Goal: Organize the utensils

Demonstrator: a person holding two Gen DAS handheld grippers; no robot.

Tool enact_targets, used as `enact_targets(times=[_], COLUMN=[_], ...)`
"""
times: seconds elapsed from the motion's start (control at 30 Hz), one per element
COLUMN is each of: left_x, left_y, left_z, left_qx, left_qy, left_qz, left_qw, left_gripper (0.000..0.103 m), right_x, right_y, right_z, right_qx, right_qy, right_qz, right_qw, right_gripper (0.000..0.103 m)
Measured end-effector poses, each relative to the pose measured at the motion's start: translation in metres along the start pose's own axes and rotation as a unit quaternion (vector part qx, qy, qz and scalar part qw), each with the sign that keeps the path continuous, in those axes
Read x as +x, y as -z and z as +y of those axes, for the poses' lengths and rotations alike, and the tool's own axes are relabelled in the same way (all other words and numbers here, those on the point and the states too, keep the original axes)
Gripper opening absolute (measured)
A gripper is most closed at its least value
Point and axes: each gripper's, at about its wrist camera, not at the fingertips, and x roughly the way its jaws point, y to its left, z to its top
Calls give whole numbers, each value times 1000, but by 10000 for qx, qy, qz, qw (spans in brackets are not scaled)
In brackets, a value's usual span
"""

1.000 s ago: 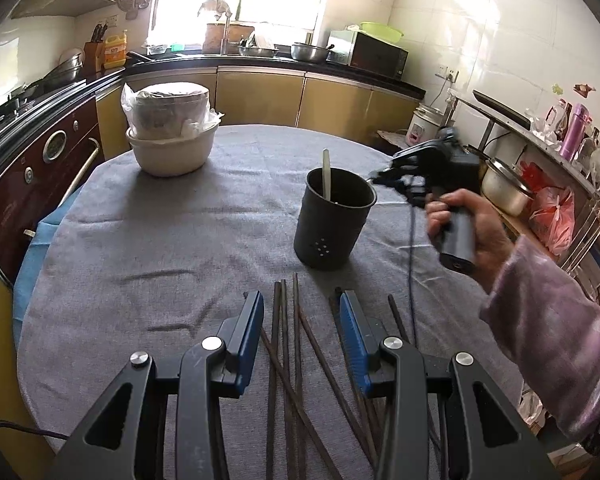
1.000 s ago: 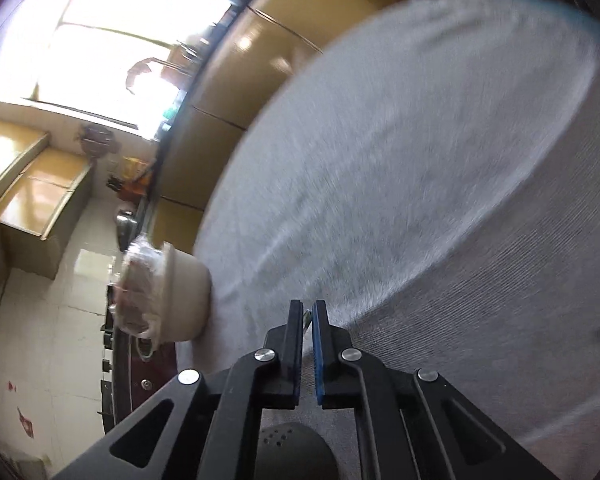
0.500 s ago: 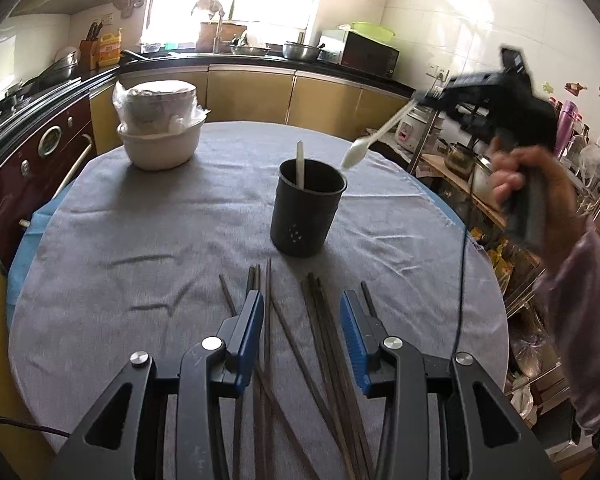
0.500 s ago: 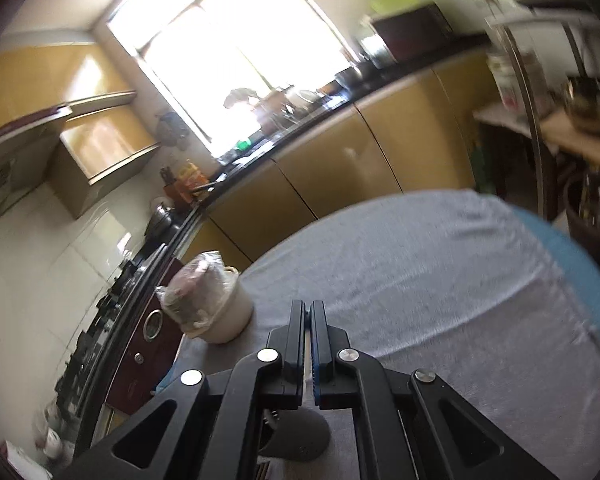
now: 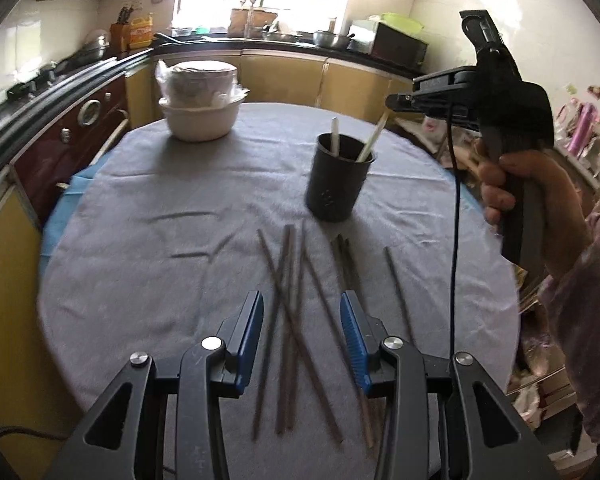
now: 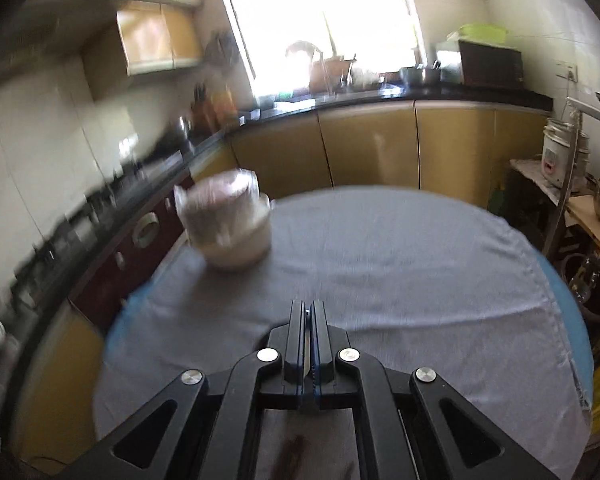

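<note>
The left gripper (image 5: 302, 336) hangs over the gray tablecloth (image 5: 148, 248), fingers apart around nothing, with dark chopsticks (image 5: 292, 312) scattered between and past them. Further ahead, the right gripper (image 5: 392, 102) is clamped on a white spoon (image 5: 374, 136) whose lower end sits in the black utensil cup (image 5: 334, 184).
</note>
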Motion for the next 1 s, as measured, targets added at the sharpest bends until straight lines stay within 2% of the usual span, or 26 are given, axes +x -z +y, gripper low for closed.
enact_targets(times=[0.07,0.17,0.27,0.33,0.37,0.4,0.43,0.47,0.57,0.73,1.0], left_x=[-4,-13,-18,-22,-25,-28,-32,-36,-48,-74,-120], left_y=[2,7,11,13,14,14,15,16,20,28,48], left_z=[0,-1,-2,-5,-7,-10,-14,-18,-30,-48,-75], left_qx=[13,-10,-66,-116,-128,-111,-69,-24,104,171,188], left_qy=[-225,-538,-849,-1033,-1126,-1237,-1392,-1537,-1793,-2084,-2377], left_qz=[37,1,13,10,-11,-57,-106,-153,-316,-555,-925], left_qw=[9997,9985,9964,9946,9936,9922,9902,9880,9832,9763,9667], left_gripper=[54,57,59,59,59,60,62,63,64,65,65], right_x=[2,-23,-60,-80,-92,-101,-112,-126,-147,-175,-228], right_y=[7,21,43,61,73,83,94,107,133,148,166], right_z=[-1,-10,-14,-15,-14,-14,-14,-13,-10,-6,9], right_qx=[172,606,623,587,575,563,540,480,242,68,-95], right_qy=[-67,-327,-360,-341,-312,-303,-303,-251,-44,180,143], right_qz=[172,-31,-295,-333,-334,-349,-409,-543,-591,-739,-1052], right_qw=[9997,9976,9970,9971,9973,9973,9972,9971,9979,9971,9943], right_gripper=[5,6,8,19,34,54,62,64,64,64,64])
